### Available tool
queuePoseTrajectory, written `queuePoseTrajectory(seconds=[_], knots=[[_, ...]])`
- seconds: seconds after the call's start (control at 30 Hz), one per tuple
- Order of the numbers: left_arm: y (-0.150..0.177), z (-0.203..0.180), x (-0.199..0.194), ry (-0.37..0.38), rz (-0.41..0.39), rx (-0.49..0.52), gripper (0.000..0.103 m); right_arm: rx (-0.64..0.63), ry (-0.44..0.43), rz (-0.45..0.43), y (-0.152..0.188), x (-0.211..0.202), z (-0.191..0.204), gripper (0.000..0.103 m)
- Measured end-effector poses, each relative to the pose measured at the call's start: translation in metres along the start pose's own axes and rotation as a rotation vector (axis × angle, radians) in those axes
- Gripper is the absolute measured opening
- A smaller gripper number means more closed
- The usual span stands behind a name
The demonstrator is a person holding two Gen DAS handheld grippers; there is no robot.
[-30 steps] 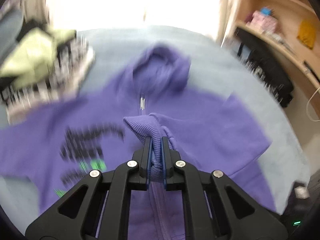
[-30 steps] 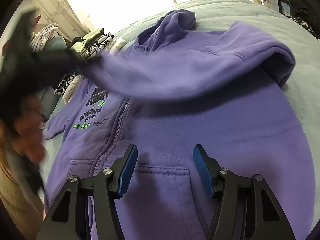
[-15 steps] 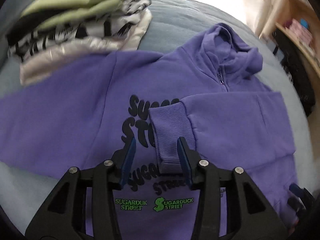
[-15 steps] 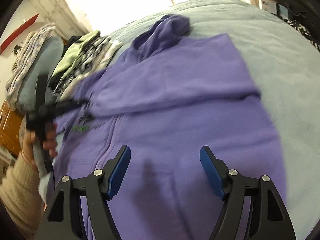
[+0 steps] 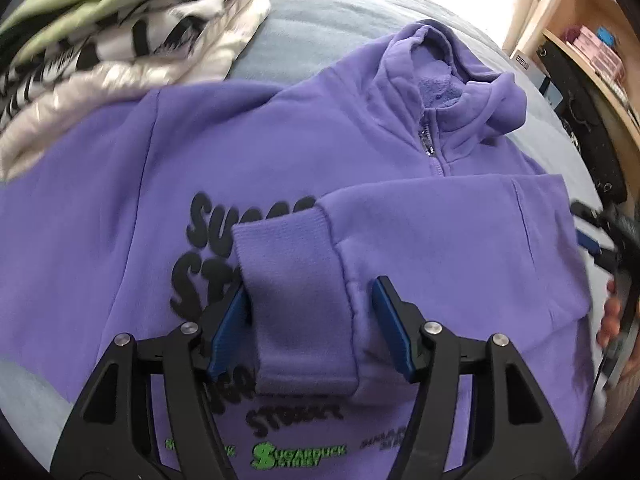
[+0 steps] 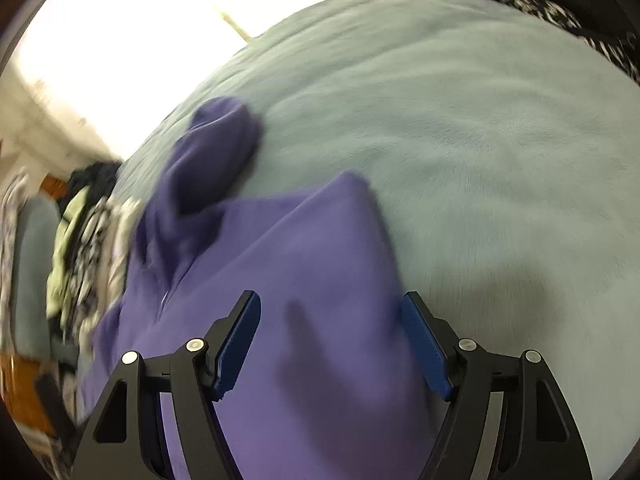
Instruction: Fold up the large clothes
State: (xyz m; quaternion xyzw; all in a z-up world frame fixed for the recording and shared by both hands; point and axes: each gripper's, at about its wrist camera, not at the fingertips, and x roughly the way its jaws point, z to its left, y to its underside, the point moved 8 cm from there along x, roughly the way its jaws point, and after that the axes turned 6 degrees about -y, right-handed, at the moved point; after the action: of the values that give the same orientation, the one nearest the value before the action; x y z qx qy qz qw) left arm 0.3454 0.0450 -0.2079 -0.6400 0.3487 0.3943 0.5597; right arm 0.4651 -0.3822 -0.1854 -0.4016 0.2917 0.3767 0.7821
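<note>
A purple zip hoodie point(image 5: 100, 208) with black and green lettering lies face up on the pale blue bed cover. One sleeve is folded across its chest, and the ribbed cuff point(image 5: 296, 292) lies between the fingers of my left gripper point(image 5: 310, 328), which is open and not holding it. In the right wrist view the hoodie point(image 6: 304, 280) is blurred; its hood point(image 6: 216, 152) points up left. My right gripper point(image 6: 330, 344) is open and empty above the folded shoulder edge. It also shows at the right edge of the left wrist view point(image 5: 600, 240).
A stack of folded clothes point(image 5: 112, 32) in green, black-and-white and cream lies at the bed's far left, also in the right wrist view point(image 6: 84, 240). Wooden shelves point(image 5: 592, 52) with dark items stand on the right. Bare bed cover point(image 6: 480, 140) spreads right of the hoodie.
My left gripper let go of the sleeve cuff and opened; the sleeve now lies across the chest. My right gripper has swung right and toward the hood end, staying open.
</note>
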Motion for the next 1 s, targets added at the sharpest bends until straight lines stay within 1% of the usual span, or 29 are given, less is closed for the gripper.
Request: queuePoseTrajectory(seconds=[0.03,0.07,0.1,0.13,0.17,0.2,0.23,0.27,0.3,0.33,0.37,0.4,0.43,0.47,0.5,0.53,0.57,0.6,0.63,0.67,0.7,0.77,0.83,0.87,0.93,0.97,1.0], knots=[[-0.005,-0.004,-0.002,-0.008,-0.014,0.017,0.041,0.008,-0.029,0.013,-0.004,0.006,0.000,0.057],[-0.006,-0.004,-0.002,-0.009,-0.020,0.029,0.027,-0.031,-0.027,0.026,-0.008,0.011,0.002,0.040],[-0.011,-0.009,-0.005,-0.007,-0.031,0.051,0.023,-0.075,0.002,0.026,-0.010,0.012,0.004,0.017],[-0.012,-0.010,-0.010,-0.006,-0.051,0.063,0.019,-0.124,0.016,-0.014,-0.013,0.005,0.007,0.017],[-0.017,-0.012,-0.016,-0.013,-0.083,0.078,0.017,-0.139,0.018,-0.056,-0.014,-0.002,0.009,0.017],[-0.021,-0.016,-0.021,-0.019,-0.122,0.098,0.017,-0.140,0.017,-0.107,-0.014,-0.009,0.007,0.016],[-0.024,-0.018,-0.022,-0.030,-0.147,0.113,0.017,-0.122,0.035,-0.123,-0.011,-0.010,-0.001,0.016],[-0.027,-0.016,-0.019,-0.086,-0.164,0.126,0.017,-0.095,0.054,-0.102,-0.009,-0.003,-0.011,0.016],[-0.027,-0.013,-0.010,-0.122,-0.149,0.128,0.017,-0.054,0.061,-0.067,-0.005,0.007,-0.023,0.017],[-0.023,-0.008,0.004,-0.137,-0.099,0.121,0.018,-0.034,0.047,-0.065,-0.004,0.009,-0.027,0.018],[-0.022,-0.005,0.012,-0.126,-0.071,0.109,0.018,-0.026,0.038,-0.069,-0.005,0.007,-0.027,0.019],[-0.022,-0.002,0.014,-0.101,-0.065,0.081,0.018,-0.017,0.042,-0.063,-0.007,0.003,-0.025,0.024],[-0.024,0.001,0.009,-0.082,-0.067,0.059,0.019,-0.010,0.058,-0.052,-0.008,-0.002,-0.024,0.034],[-0.025,0.003,0.003,-0.065,-0.066,0.035,0.022,-0.015,0.072,-0.050,-0.006,-0.008,-0.021,0.038],[-0.026,0.006,-0.004,-0.046,-0.071,0.017,0.022,-0.035,0.085,-0.062,-0.005,-0.017,-0.018,0.040],[-0.027,0.008,-0.013,-0.031,-0.088,0.004,0.022,-0.075,0.104,-0.090,0.006,-0.031,-0.007,0.041],[-0.028,0.010,-0.025,-0.034,-0.117,0.006,0.022,-0.128,0.132,-0.126,0.013,-0.043,0.004,0.041],[-0.029,0.011,-0.032,-0.043,-0.141,0.012,0.022,-0.183,0.166,-0.161,0.017,-0.055,0.013,0.045],[-0.029,0.011,-0.043,-0.044,-0.171,0.022,0.022,-0.221,0.195,-0.187,0.031,-0.067,0.025,0.054],[-0.029,0.005,-0.055,-0.026,-0.204,0.039,0.022,-0.247,0.197,-0.197,0.042,-0.074,0.033,0.059],[-0.028,0.002,-0.058,-0.010,-0.213,0.047,0.022,-0.271,0.164,-0.198,0.051,-0.077,0.046,0.064],[-0.027,-0.016,-0.065,0.041,-0.196,0.055,0.022,-0.297,0.094,-0.156,0.072,-0.075,0.068,0.065],[-0.020,-0.037,-0.064,0.081,-0.131,0.049,0.022,-0.322,0.016,-0.088,0.093,-0.064,0.093,0.065],[-0.017,-0.047,-0.060,0.100,-0.109,0.041,0.022,-0.348,0.000,-0.052,0.109,-0.055,0.107,0.065],[-0.009,-0.066,-0.054,0.089,-0.107,0.040,0.022,-0.412,-0.002,0.013,0.134,-0.035,0.127,0.065],[-0.004,-0.076,-0.046,0.078,-0.106,0.048,0.022,-0.436,0.010,0.038,0.144,-0.027,0.130,0.065],[0.002,-0.083,-0.038,0.066,-0.090,0.053,0.022,-0.463,0.037,0.079,0.156,-0.018,0.129,0.065]])
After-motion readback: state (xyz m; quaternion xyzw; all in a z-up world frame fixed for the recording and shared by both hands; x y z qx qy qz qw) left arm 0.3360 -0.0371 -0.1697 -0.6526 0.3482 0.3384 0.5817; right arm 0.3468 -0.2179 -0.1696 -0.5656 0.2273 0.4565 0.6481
